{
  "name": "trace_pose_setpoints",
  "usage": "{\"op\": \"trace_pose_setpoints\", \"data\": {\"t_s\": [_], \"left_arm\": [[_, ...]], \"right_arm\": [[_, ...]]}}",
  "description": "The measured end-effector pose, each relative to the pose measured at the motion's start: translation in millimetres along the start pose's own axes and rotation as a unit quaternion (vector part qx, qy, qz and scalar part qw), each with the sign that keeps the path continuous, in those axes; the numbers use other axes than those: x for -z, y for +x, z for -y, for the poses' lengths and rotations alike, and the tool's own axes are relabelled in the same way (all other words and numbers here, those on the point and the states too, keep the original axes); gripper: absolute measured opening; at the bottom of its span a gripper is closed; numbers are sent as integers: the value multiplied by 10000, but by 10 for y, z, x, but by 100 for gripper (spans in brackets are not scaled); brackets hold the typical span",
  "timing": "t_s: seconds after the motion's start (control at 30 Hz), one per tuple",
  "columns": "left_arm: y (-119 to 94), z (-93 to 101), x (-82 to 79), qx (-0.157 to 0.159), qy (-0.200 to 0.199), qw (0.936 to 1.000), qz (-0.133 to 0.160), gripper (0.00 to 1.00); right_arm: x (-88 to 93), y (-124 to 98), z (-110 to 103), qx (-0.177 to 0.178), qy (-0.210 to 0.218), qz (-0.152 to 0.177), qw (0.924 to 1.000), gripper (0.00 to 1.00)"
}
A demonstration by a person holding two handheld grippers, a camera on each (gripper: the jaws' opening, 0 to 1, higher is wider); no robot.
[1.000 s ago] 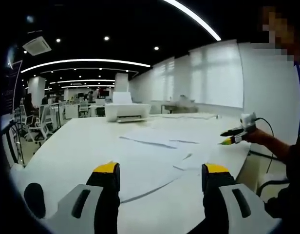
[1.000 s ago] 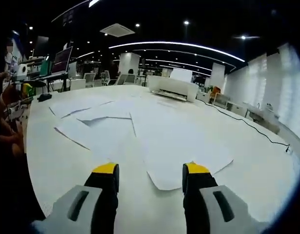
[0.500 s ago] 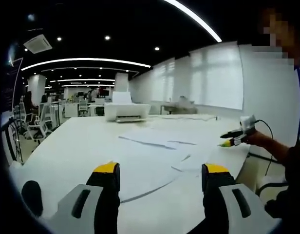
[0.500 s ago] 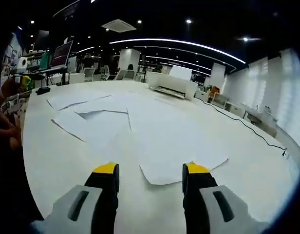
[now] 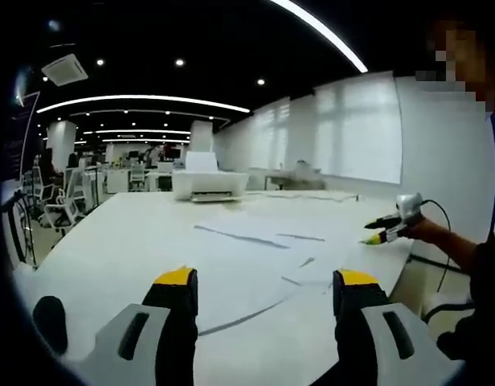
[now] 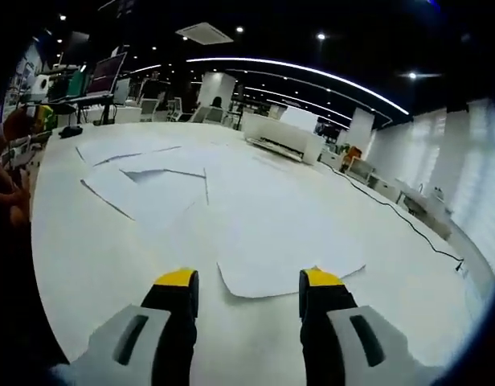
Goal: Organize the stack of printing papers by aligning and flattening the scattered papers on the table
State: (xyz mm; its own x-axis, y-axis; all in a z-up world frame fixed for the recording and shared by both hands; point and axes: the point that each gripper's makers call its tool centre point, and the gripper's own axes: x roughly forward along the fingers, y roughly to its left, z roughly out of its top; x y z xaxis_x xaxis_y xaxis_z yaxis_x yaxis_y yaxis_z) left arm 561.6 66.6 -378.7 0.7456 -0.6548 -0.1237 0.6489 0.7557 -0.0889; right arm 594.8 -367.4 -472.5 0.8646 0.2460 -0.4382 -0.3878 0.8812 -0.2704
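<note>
The papers [image 6: 231, 209] lie loose and overlapping across the white desk [image 6: 103, 265], none of them squared up yet. I count at least five sheets in the right gripper view, though white on white blurs the edges, so I would not swear to it. The nearest sheet [image 6: 288, 261] sits just ahead of my right gripper [image 6: 246, 293], its curled front edge between the yellow-tipped fingers [image 6: 177, 280]. In the left gripper view more sheets [image 5: 255, 265] spread ahead of my left gripper [image 5: 266, 289].

I judge this the very start: approach, nothing gathered. Both pairs of fingers stand apart and empty, hovering over the desk.

Next I would lower the right gripper onto that nearest sheet and slide it toward the rest (thin paper, so a flat push should beat a pinch).

Further out: one printer [image 5: 209, 183] at the far end, one black cable [image 6: 392, 211] trailing over the desk, and office chairs [image 5: 59, 211] beyond.
</note>
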Motion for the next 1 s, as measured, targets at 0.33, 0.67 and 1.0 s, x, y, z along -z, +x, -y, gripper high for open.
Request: {"op": "trace_pose_setpoints", "data": {"t_s": [0.33,0.67,1.0], "left_arm": [[1,26,-28,34,42,10000,22,72],[-22,10,-27,19,51,10000,27,72],[-9,11,-5,33,39,10000,5,72]], "right_arm": [[17,34,-16,-6,-261,-83,9996,44],[8,50,-5,-5,-339,-121,9994,44],[18,59,-31,-82,-525,-137,9985,33]]}}
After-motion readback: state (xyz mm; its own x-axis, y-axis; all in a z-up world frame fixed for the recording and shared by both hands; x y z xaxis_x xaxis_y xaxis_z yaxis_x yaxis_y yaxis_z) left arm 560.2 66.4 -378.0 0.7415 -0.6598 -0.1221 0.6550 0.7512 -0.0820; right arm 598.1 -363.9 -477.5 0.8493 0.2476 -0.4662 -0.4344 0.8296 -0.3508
